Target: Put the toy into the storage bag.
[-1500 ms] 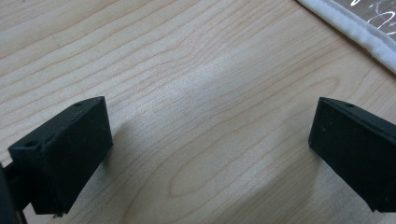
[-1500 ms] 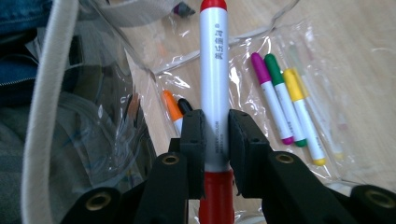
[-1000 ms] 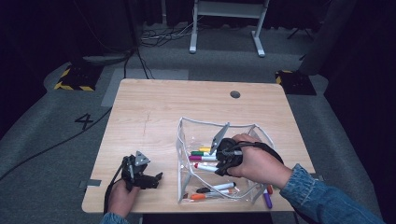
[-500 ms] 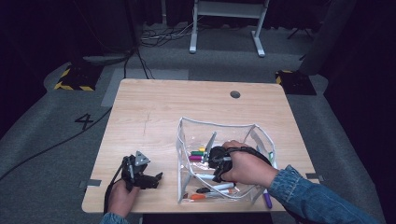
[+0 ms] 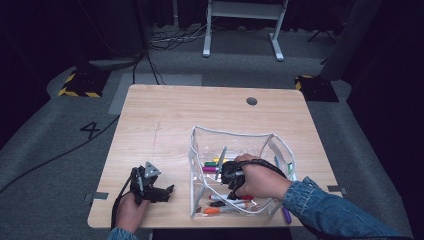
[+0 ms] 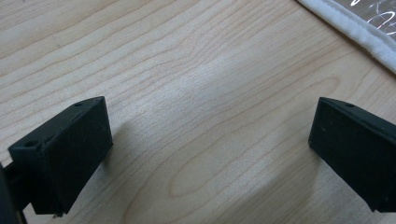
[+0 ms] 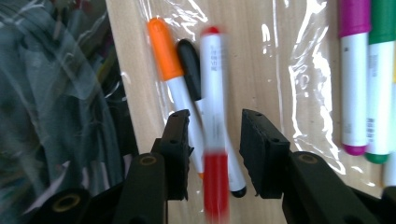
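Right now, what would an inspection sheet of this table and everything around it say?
Surface: pale wooden table with a round hole near its far edge.
Job's things: clear plastic pouch standing open, coloured markers inside; a red-capped marker, blurred, sits between the jaws with gaps on both sides.
Clutter: a purple marker lies outside the pouch at the near edge.
Grippers: right gripper inside the pouch, jaws just opening; left gripper open over bare wood.
Cables: loose cables on the floor beyond the table.
Surroundings: grey floor, white frame legs, yellow-black striped blocks, dark backdrop.
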Tool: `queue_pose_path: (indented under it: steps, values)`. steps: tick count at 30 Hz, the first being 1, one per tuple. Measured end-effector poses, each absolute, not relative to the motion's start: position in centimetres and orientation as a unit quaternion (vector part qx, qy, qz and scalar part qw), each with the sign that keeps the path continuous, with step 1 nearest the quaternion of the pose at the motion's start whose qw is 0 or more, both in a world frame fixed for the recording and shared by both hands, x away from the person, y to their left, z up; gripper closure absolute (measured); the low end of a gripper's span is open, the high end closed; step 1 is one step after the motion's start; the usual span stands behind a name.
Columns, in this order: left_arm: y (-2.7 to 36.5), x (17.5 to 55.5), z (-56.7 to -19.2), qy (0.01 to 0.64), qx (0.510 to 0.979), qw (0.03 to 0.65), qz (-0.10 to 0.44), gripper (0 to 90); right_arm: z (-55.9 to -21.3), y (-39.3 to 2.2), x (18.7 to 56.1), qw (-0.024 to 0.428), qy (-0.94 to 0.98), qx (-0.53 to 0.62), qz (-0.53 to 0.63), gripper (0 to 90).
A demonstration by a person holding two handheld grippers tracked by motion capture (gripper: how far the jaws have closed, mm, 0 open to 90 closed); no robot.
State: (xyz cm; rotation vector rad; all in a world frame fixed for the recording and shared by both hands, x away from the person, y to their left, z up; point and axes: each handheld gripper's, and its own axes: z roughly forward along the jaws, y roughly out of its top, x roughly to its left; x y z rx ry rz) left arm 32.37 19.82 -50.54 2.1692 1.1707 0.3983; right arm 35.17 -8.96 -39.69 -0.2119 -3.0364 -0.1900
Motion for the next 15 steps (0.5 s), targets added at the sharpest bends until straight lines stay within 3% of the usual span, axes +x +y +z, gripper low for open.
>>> queue_pose_path:
  steps: [5,15]
  values:
    - [19.8,32.4,-50.5,0.444,0.825,0.316,0.152,0.0,-37.9,-9.6,35.3,0.012,-0.992,-0.071,-0.108,58.3]
    - [19.8,32.4,-50.5,0.444,0.824,0.316,0.152,0.0,-30.0,-13.7,35.2,-0.074,-0.960,-0.132,-0.235,53.1]
